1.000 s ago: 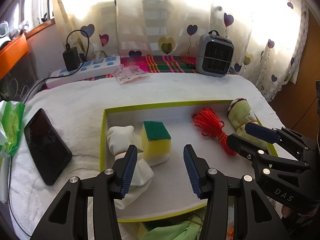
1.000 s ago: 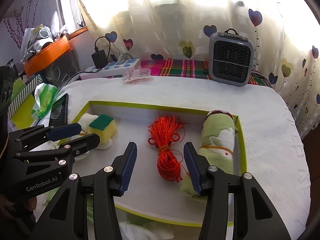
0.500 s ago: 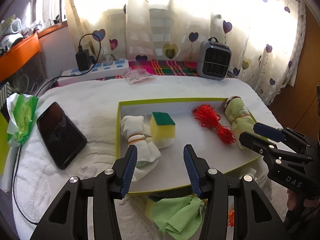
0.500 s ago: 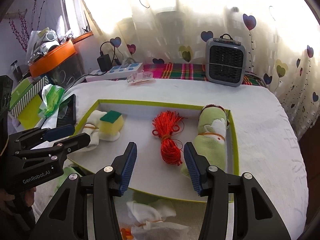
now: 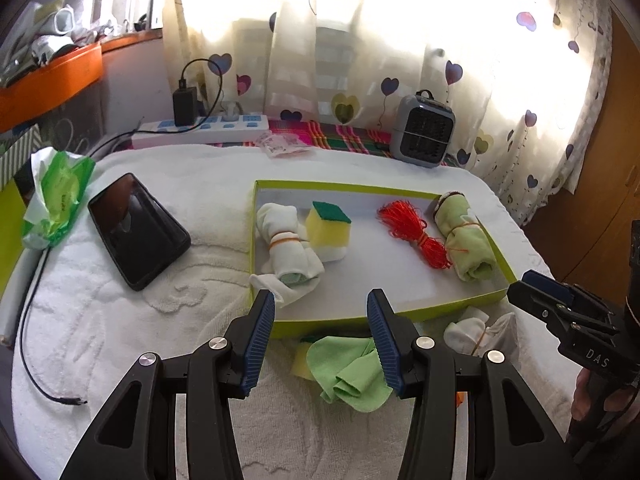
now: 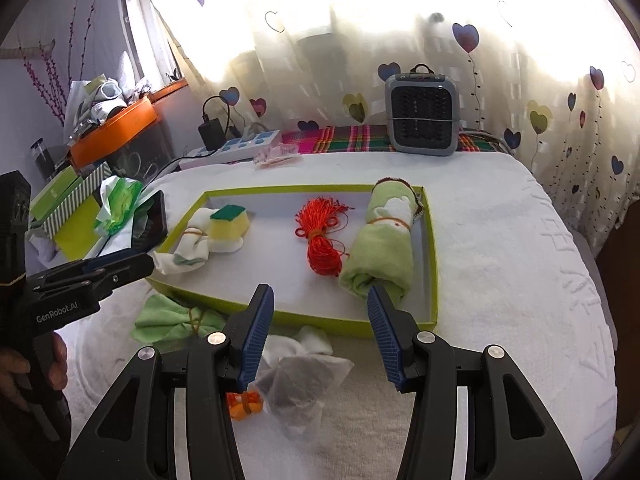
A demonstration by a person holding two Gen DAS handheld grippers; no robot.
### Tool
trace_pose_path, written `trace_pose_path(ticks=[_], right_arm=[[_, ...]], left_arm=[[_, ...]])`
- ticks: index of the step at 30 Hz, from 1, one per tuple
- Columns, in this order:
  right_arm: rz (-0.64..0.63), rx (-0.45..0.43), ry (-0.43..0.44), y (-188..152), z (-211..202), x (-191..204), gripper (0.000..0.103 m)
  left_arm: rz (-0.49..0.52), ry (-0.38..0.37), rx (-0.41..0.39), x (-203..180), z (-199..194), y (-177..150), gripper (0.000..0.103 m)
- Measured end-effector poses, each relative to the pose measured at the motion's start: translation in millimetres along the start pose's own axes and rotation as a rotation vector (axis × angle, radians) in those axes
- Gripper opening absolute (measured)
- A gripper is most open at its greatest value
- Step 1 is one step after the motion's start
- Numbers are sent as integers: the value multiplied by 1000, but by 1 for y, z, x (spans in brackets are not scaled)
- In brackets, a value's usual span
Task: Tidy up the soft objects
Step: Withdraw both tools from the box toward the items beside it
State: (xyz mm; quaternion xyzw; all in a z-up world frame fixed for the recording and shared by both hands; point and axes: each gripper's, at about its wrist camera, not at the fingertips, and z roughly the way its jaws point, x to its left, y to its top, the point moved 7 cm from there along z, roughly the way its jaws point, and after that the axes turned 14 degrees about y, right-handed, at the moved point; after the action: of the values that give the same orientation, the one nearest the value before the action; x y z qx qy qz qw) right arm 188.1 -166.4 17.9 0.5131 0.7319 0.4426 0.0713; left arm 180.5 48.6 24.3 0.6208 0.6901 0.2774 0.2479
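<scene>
Green-rimmed tray (image 5: 360, 314) on a white towel-covered surface (image 5: 120, 320). It holds, left to right in the left wrist view: rolled white sock (image 5: 286, 246), yellow sponge (image 5: 328, 226) touching it, red cord bundle (image 5: 420, 236), rolled green cloth (image 5: 468, 240) against the right wall. Outside, just beside the near wall: loose green cloth (image 5: 348, 372), white sock bundle (image 5: 468, 330). Left gripper (image 5: 321, 340) and right gripper (image 6: 321, 336): fingers spread, empty, above the near items. Phone (image 5: 136, 228) lies left of the tray.

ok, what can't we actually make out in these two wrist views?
- Orange item, right wrist view: mostly behind the right gripper's fingers; identity unclear.
- Yellow piece, left wrist view: under the green cloth; unidentifiable.
- Window glare, both views: outside washed out.
</scene>
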Motion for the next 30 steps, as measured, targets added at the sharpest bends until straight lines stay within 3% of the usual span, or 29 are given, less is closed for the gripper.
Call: trace_pose_path(ticks=[12,30], right_arm=[[49,36,45,-33,1,3,58],[84,26,23,-39,1,-4,58]], left_arm=[[-28,-32,47,8,0,-30,47],[-32,-75,98,-3,8,-44,48]])
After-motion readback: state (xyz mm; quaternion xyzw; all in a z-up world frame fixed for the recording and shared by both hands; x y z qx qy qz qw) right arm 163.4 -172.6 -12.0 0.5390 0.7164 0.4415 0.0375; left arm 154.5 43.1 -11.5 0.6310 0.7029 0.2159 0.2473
